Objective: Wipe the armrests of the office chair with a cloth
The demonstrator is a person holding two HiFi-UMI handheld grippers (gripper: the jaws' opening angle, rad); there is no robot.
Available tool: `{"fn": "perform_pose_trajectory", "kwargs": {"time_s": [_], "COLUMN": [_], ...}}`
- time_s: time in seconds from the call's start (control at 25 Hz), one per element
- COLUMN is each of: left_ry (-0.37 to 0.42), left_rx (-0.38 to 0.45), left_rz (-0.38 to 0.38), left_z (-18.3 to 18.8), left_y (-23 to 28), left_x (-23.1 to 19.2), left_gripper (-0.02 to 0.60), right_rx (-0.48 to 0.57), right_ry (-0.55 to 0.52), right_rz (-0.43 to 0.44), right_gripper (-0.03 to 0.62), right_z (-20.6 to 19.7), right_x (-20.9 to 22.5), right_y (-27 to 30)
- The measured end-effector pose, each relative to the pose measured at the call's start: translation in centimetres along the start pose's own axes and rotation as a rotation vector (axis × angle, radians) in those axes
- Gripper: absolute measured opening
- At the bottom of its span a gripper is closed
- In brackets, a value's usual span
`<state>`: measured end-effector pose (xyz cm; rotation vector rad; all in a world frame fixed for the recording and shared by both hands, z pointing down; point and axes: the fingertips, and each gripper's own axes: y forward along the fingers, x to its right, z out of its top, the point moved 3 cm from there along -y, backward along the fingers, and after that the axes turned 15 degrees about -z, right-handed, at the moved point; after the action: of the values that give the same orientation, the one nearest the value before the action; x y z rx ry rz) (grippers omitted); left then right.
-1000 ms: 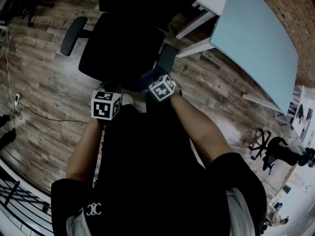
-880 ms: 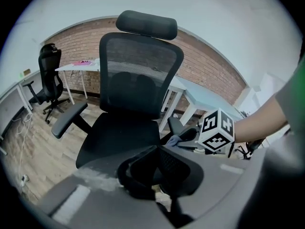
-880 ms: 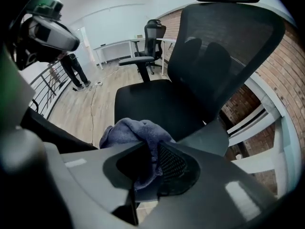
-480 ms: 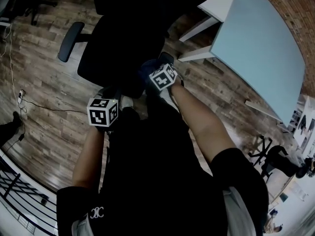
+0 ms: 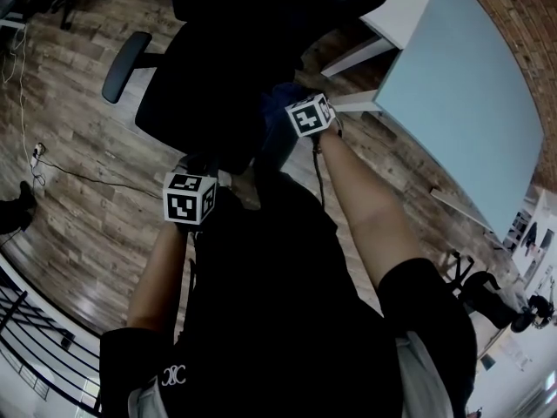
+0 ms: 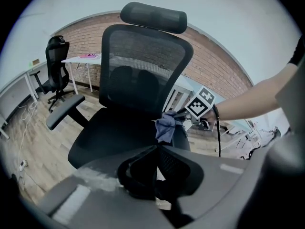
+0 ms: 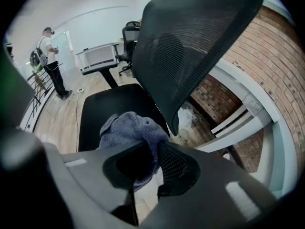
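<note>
Left gripper (image 6: 157, 148): jaws together, nothing between them, held back from the office chair (image 6: 143, 75) seat. Cloth (image 6: 165, 126): blue-grey, bunched, hanging at the chair's right-hand armrest (image 6: 181, 138). Right gripper (image 7: 155, 149): clamped on the cloth.

We see a soft, nappy blue-grey cloth (image 7: 131, 128), matt black open mesh on the back of the office chair (image 6: 143, 75), dull black covering on its seat (image 6: 109, 132), worn wood-grain plank floor (image 5: 78, 146), rough red brick wall (image 7: 267, 66), smooth matt pale tabletop (image 5: 461, 94) beside us.
</note>
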<state>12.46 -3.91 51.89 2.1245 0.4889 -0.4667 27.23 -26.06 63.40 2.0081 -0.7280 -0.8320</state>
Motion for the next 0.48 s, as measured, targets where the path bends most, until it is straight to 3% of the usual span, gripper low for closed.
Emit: {"fn": "perform_pose_trajectory", "kwargs": {"time_s": [0.16, 0.48], "left_ry": [0.014, 0.008], "left_rx": [-0.004, -0.004], "left_rz": [-0.01, -0.008], "left_z": [0.1, 0.4], "left_y": [0.4, 0.9], "left_x": [0.8, 1.2], "left_gripper": [0.006, 0.006], "right_rx": [-0.119, -0.155], "right_ry": [0.047, 0.147], "right_rz": [-0.075, -0.093], "right_gripper": [0.075, 0.074], "right_z": [-3.0, -7.2], "right_x": [2.6, 3.2], "right_y": [-0.3, -1.1]}}
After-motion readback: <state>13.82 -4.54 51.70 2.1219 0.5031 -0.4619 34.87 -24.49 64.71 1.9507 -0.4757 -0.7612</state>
